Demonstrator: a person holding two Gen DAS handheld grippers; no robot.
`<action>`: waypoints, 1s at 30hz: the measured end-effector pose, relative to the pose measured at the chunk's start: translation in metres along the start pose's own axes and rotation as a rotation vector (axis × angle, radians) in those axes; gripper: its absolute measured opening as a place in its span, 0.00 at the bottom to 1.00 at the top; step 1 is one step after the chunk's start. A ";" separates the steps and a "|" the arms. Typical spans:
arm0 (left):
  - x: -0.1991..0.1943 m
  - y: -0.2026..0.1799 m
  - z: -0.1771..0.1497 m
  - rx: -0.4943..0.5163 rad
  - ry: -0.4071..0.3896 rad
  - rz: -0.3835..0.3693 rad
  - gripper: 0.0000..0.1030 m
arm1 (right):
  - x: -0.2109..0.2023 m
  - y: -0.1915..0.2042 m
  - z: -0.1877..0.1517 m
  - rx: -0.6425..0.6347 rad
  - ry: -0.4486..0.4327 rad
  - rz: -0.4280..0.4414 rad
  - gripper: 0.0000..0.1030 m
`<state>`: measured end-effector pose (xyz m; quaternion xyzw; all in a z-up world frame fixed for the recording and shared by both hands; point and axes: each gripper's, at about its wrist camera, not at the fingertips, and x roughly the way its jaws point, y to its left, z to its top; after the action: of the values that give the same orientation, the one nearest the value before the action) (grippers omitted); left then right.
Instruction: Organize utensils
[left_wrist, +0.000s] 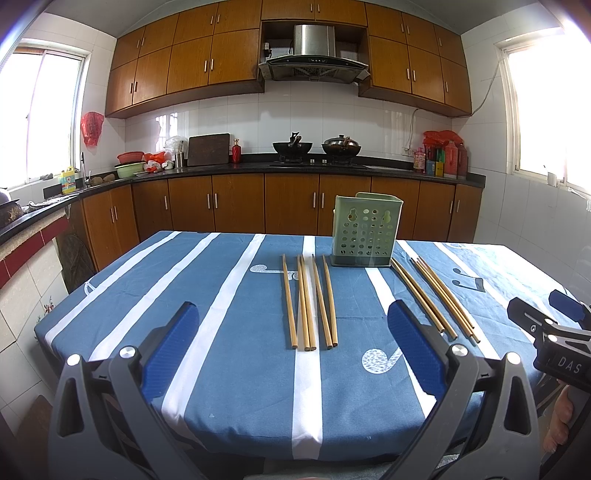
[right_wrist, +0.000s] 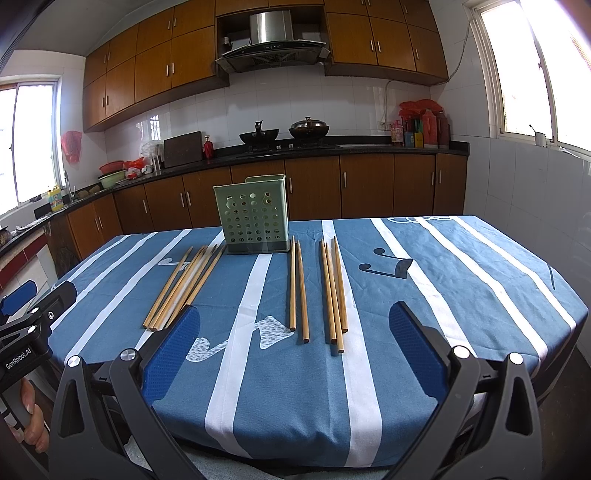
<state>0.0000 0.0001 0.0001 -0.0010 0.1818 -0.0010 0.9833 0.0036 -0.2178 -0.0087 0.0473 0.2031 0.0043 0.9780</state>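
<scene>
Several wooden chopsticks lie on the blue striped tablecloth in two groups. The left group (left_wrist: 312, 302) (right_wrist: 183, 286) is left of the green perforated utensil holder (left_wrist: 365, 229) (right_wrist: 255, 216). The right group (left_wrist: 434, 297) (right_wrist: 321, 291) lies to its right. The holder stands upright at the far middle of the table and looks empty. My left gripper (left_wrist: 293, 314) hovers open at the near edge, short of the left group. My right gripper (right_wrist: 293, 317) is open too, its left fingertip (right_wrist: 190, 321) near the left group's ends. Neither holds anything.
The table (left_wrist: 221, 369) (right_wrist: 461, 295) has bare cloth on both sides of the chopsticks. A hand holds the other gripper at the frame edge (left_wrist: 561, 332) (right_wrist: 26, 332). Kitchen counters with woks (left_wrist: 316, 147), bottles and cabinets stand beyond the table.
</scene>
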 end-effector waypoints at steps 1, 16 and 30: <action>0.000 0.000 0.000 0.000 0.000 0.000 0.96 | 0.000 0.000 0.000 0.000 0.000 0.000 0.98; 0.000 0.000 0.000 0.001 0.003 -0.001 0.96 | 0.000 0.000 0.000 0.001 0.002 0.000 0.98; 0.042 0.002 0.003 0.001 0.129 0.045 0.96 | 0.023 -0.017 0.006 0.064 0.070 0.007 0.98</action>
<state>0.0405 0.0021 -0.0126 0.0037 0.2447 0.0210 0.9694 0.0267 -0.2351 -0.0140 0.0790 0.2369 0.0031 0.9683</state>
